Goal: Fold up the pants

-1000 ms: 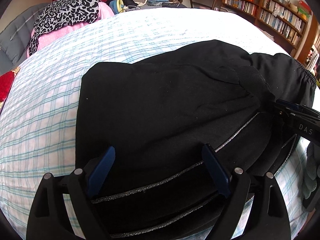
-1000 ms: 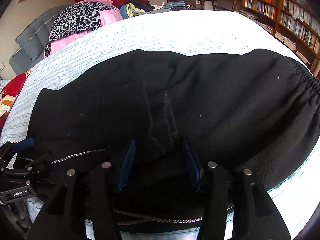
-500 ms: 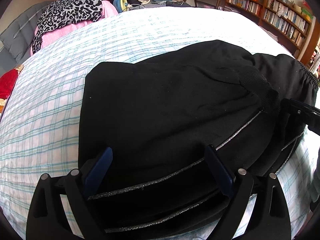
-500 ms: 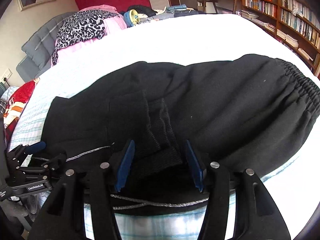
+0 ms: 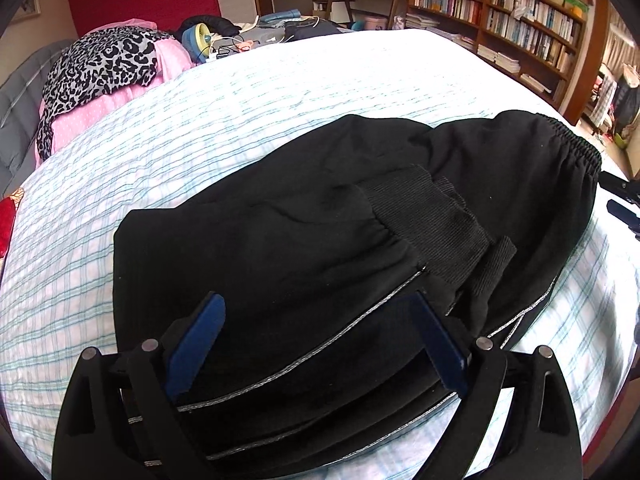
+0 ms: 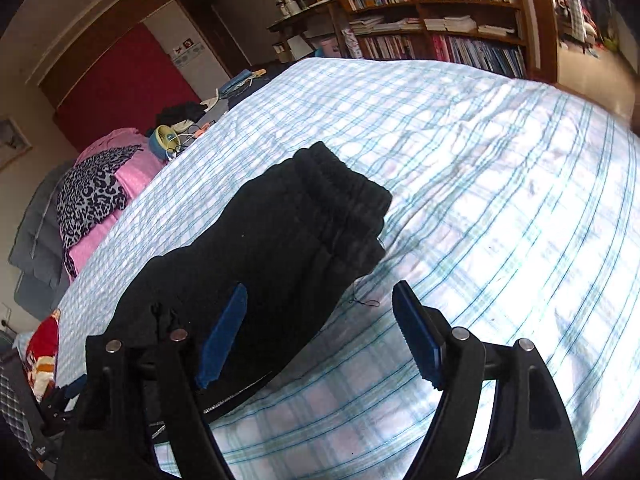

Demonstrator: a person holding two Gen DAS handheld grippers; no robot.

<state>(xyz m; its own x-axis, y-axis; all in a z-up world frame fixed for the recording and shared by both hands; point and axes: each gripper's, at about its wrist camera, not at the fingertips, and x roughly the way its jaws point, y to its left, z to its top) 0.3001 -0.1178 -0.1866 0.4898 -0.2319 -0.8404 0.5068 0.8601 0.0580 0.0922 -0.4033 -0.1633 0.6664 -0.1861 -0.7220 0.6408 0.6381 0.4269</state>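
Note:
Black pants with silver side stripes lie folded over on the checked bed sheet, ribbed cuffs resting near the elastic waistband. My left gripper is open and empty, hovering over the near edge of the pants. My right gripper is open and empty, off the waistband end of the pants; its left finger is over the fabric, its right finger over the sheet. The right gripper's tip shows at the far right of the left wrist view.
A pink blanket with a leopard-print cloth lies at the head of the bed, beside a small fan and clutter. Bookshelves line the right wall. The bed's right edge is near.
Both grippers have drawn back from the pants. The right gripper has swung to the right, past the waistband end, and opened wider. The folded pants stay on the bed.

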